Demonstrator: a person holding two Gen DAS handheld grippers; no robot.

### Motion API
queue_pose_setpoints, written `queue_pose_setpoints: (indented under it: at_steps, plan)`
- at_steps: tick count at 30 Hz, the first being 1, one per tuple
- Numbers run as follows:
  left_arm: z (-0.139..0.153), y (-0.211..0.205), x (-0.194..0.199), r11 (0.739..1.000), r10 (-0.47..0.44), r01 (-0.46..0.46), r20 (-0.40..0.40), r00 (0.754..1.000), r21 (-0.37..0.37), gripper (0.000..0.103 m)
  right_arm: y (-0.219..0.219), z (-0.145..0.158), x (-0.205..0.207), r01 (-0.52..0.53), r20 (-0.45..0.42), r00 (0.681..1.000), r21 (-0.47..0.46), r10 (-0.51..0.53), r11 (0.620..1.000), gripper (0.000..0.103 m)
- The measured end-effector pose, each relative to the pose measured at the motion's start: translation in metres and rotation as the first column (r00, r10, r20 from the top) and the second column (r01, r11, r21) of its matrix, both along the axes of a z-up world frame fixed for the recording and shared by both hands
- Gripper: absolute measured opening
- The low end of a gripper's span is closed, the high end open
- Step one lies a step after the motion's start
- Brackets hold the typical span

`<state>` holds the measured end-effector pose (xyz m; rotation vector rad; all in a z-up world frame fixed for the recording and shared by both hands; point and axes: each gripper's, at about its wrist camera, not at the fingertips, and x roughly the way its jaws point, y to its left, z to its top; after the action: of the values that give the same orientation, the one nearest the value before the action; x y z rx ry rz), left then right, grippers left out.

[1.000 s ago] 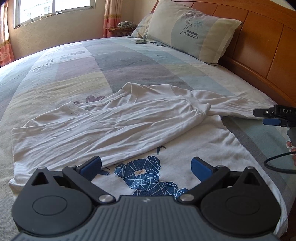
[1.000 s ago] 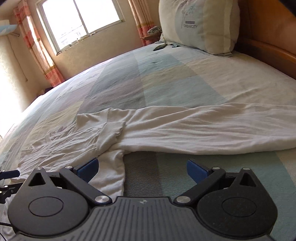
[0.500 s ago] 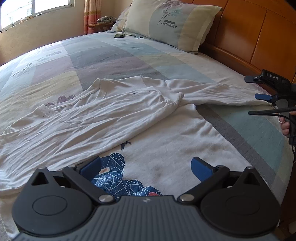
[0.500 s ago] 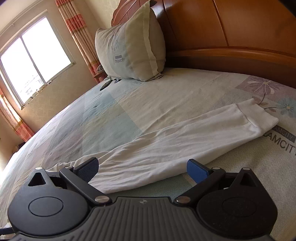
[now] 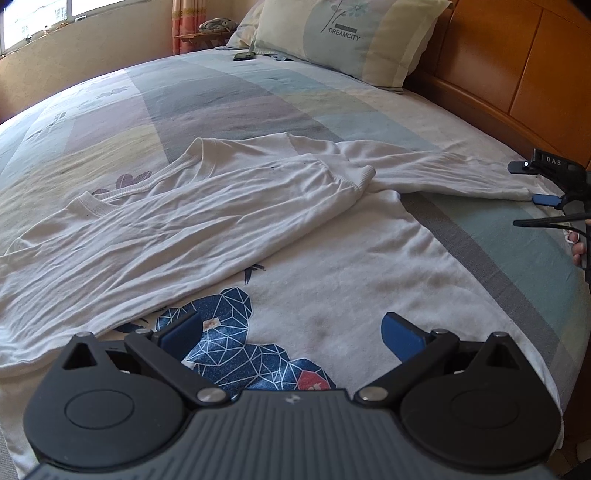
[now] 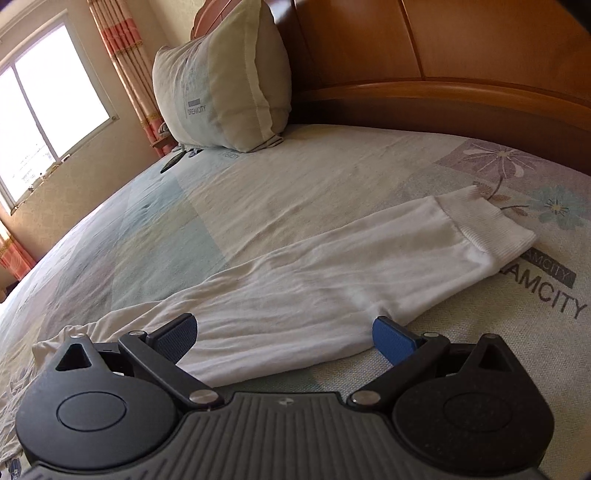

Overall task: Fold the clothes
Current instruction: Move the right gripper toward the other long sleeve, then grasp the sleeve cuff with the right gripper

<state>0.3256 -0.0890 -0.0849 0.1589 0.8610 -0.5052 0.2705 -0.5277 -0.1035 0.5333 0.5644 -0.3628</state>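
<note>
A white long-sleeved shirt [image 5: 229,221] with a blue geometric bear print [image 5: 236,332] lies spread on the bed. One sleeve is folded across its chest; the other sleeve [image 6: 332,291] stretches out toward the headboard, cuff [image 6: 484,229] at its end. My left gripper [image 5: 291,332] hovers open over the print near the hem, holding nothing. My right gripper [image 6: 284,336] is open low over the outstretched sleeve, whose cloth lies between the fingers. In the left wrist view the right gripper [image 5: 546,184] shows at the sleeve's end, held by a hand [image 5: 578,247].
A patchwork bedsheet [image 5: 221,96] covers the bed. A pillow [image 5: 351,33] leans on the wooden headboard [image 5: 524,74] at the far right. A dark phone or remote [image 5: 243,56] lies near the pillow. A window [image 6: 37,110] and curtains stand beyond the bed.
My right gripper has swung from the shirt's armpit out along the sleeve toward the cuff and dropped lower. My left gripper has shifted right over the bear print.
</note>
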Motion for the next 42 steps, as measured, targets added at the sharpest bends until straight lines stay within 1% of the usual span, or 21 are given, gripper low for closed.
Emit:
queue_pose_setpoints:
  at_steps: [2, 4, 8, 11, 13, 15, 18, 21, 23, 24, 27, 28, 35, 39, 42]
  plan:
    - [0.000, -0.001, 0.000, 1.000, -0.006, 0.006, 0.001, 1.000, -0.005, 0.102, -0.006, 0.004, -0.004, 0.028, 0.001, 1.000, -0.001, -0.028, 1.000, 0.103]
    - [0.000, -0.001, 0.000, 1.000, -0.006, 0.006, -0.001, 1.000, -0.005, 0.102, -0.008, 0.010, -0.006, 0.033, 0.037, 0.999, -0.004, -0.033, 0.999, 0.103]
    - [-0.002, 0.000, 0.000, 1.000, -0.005, 0.005, -0.005, 1.000, -0.007, 0.102, -0.012, 0.014, 0.004, 0.007, 0.079, 0.997, -0.018, -0.006, 1.000, 0.103]
    - [-0.003, 0.002, -0.001, 1.000, 0.001, -0.001, -0.008, 1.000, -0.001, 0.102, -0.018, 0.005, 0.016, 0.000, 0.029, 1.000, -0.002, 0.000, 1.000, 0.103]
    - [-0.003, 0.005, -0.001, 1.000, 0.007, -0.007, -0.011, 1.000, -0.005, 0.102, -0.022, -0.004, 0.013, 0.007, -0.003, 1.000, 0.024, -0.007, 1.000, 0.103]
    - [-0.003, 0.008, 0.000, 1.000, 0.018, -0.018, -0.015, 1.000, -0.007, 0.102, -0.020, -0.003, 0.003, -0.001, 0.009, 1.000, 0.014, 0.000, 1.000, 0.103]
    - [-0.003, 0.010, 0.004, 0.999, 0.030, -0.030, -0.017, 0.999, -0.023, 0.102, -0.019, 0.005, -0.013, 0.012, 0.011, 1.000, 0.046, -0.012, 0.999, 0.103]
    - [-0.002, 0.006, 0.006, 0.999, 0.021, -0.022, -0.018, 1.000, -0.040, 0.102, -0.020, 0.012, -0.026, 0.024, 0.052, 0.998, 0.078, -0.028, 0.997, 0.103]
    - [-0.003, 0.002, 0.005, 0.999, 0.005, -0.006, -0.019, 1.000, -0.041, 0.102, -0.021, 0.010, -0.027, 0.029, 0.041, 0.999, 0.083, -0.032, 0.996, 0.103]
    - [-0.004, 0.000, 0.004, 0.999, -0.001, 0.001, -0.018, 1.000, -0.035, 0.102, -0.023, 0.007, -0.025, 0.034, 0.017, 0.999, 0.087, -0.036, 0.996, 0.103]
    - [-0.006, -0.002, 0.001, 1.000, -0.014, 0.013, -0.023, 1.000, -0.021, 0.102, -0.027, -0.004, -0.022, 0.057, -0.026, 0.998, 0.078, -0.055, 0.995, 0.103]
    - [-0.006, -0.001, 0.001, 1.000, -0.013, 0.012, -0.028, 1.000, -0.021, 0.102, -0.028, -0.006, -0.022, 0.061, -0.028, 0.998, 0.076, -0.059, 0.995, 0.103]
    - [-0.005, -0.002, 0.001, 0.999, -0.017, 0.016, -0.034, 0.999, -0.030, 0.102, -0.034, -0.009, -0.011, 0.038, -0.007, 0.999, 0.011, -0.038, 0.999, 0.103]
    - [-0.006, -0.005, -0.002, 0.999, -0.026, 0.026, -0.035, 0.999, -0.021, 0.102, -0.040, -0.010, -0.002, 0.016, 0.021, 1.000, -0.016, -0.015, 1.000, 0.103]
    - [-0.006, -0.008, -0.004, 0.999, -0.031, 0.031, -0.037, 0.999, -0.015, 0.102, -0.041, -0.011, 0.005, 0.014, 0.020, 1.000, -0.029, -0.014, 0.999, 0.103]
